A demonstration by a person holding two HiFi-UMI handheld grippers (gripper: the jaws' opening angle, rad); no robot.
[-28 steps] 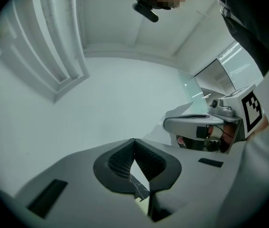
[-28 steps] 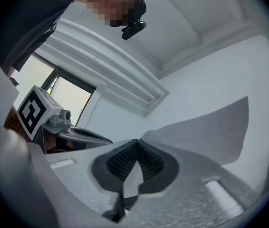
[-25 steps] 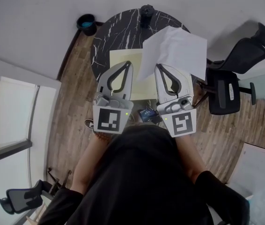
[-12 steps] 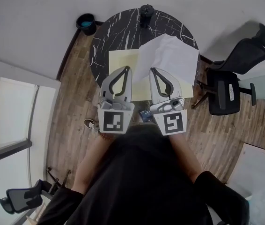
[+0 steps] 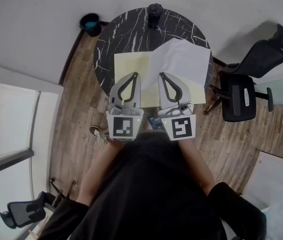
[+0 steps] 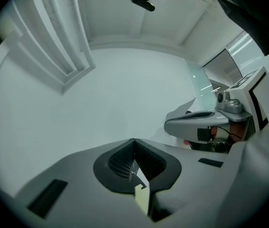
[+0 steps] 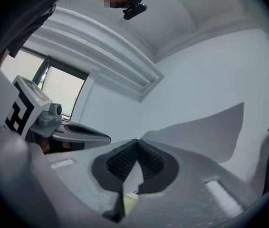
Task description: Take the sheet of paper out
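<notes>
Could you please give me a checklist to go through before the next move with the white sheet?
1. Right gripper shut on the white sheet: ok.
2. White sheet out of the yellow folder: ok, it shows above the folder, not inside it.
3. Left gripper pinching the folder: cannot tell; its jaws are together.
4. Sheet resting on the table: cannot tell.
5. Bare tabletop beyond the folder: ok.

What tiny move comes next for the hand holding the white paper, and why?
Probably lower the white sheet flat onto the table beside the yellow folder. The right gripper is shut on the sheet's edge, and the sheet already looks free, spread over the folder.
</notes>
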